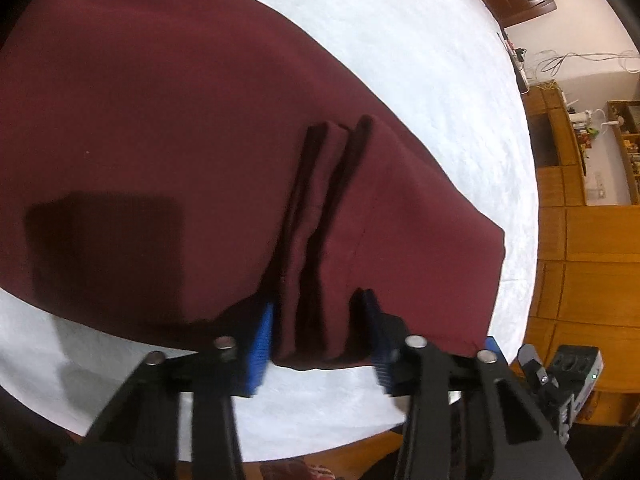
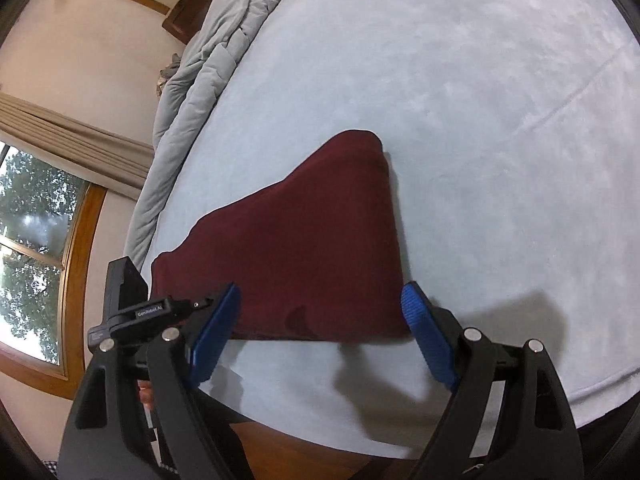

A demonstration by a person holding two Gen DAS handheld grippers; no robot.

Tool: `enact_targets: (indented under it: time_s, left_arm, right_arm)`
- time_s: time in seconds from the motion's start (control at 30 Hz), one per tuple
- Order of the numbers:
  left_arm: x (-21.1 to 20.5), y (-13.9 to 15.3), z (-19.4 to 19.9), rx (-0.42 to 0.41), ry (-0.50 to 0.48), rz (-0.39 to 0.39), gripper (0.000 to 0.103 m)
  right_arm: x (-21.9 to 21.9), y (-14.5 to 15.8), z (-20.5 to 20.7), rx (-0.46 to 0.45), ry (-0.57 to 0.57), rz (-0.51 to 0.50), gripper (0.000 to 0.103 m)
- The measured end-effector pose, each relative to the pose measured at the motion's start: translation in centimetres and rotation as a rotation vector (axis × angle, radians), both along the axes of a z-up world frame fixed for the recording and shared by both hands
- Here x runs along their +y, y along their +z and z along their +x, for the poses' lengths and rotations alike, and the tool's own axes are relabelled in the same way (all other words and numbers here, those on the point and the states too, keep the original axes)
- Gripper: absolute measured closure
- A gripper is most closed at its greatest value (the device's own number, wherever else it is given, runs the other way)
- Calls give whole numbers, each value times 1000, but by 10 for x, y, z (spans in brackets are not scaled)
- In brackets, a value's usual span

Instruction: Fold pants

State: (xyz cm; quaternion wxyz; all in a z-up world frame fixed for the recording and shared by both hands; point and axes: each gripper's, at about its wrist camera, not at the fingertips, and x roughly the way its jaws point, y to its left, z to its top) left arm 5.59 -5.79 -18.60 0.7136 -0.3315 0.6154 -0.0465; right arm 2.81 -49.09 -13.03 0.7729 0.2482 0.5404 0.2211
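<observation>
Fold step under way: the pants (image 1: pixel 160 140) on the bed (image 1: pixel 440 80) were pinched at a bunched edge by the left tongs (image 1: pixel 316 328). The right tongs (image 2: pixel 320 320) were held open, straddling the near edge; closing there was judged necessary next.

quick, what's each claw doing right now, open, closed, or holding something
Left claw: closing on a bunched fold of the maroon pants.
Right claw: open, holding nothing, poised at the pants' near edge.
</observation>
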Motion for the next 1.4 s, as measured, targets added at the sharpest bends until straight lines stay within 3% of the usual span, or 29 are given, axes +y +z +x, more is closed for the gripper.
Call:
enact_targets:
  time_s: [0.13, 0.27, 0.37, 0.5, 0.73, 0.77, 0.8, 0.83, 0.9, 1.0, 1.1, 1.2, 1.23, 1.3, 1.4]
  left_arm:
    - [0, 20, -3, -82, 16, 29, 77]
    - [24, 48, -13, -171, 70, 98, 78]
    - [49, 41, -16, -144, 99, 167, 79]
    - [60, 10, -22, -81, 112, 133, 77]
    - [52, 9, -26, -106, 104, 165, 75]
    - [58, 8, -27, -103, 106, 161, 75]
    - [58, 9, -27, -101, 107, 161, 74]
    - [60, 10, -27, -101, 106, 166, 74]
    - [56, 14, -26, -106, 100, 183, 74]
    - [46, 14, -24, -101, 80, 239, 70]
    - [43, 9, -21, -100, 65, 258, 67]
    - [40, 16, -19, -103, 39, 273, 65]
    - [40, 20, -20, -104, 31, 287, 59]
    - [40, 31, -20, -116, 34, 333, 53]
    - [39, 56, -22, -193, 46, 379, 51]
  right_arm:
    - [-6, 1, 1, 6, -13, -3, 20]
    - [-9, 2, 3, 9, -22, -4, 20]
    - [-5, -4, 7, 28, -8, -14, 20]
    - [13, -22, 18, 87, 42, -5, 17]
    - [44, -52, 36, 163, 125, 31, 16]
    - [45, -52, 36, 159, 137, 27, 25]
    - [49, -50, 36, 148, 162, 45, 56]
    - [53, -47, 36, 156, 177, 69, 64]
    - [58, -31, 33, 115, 197, 21, 69]
    - [66, -15, 24, 78, 217, -52, 70]
    - [71, -35, 25, 137, 205, -165, 66]
    - [68, -41, 30, 169, 181, -151, 59]
    - [67, -39, 30, 165, 187, -161, 56]
    - [65, -23, 30, 122, 197, -202, 50]
    - [58, 4, 31, 36, 178, -240, 50]
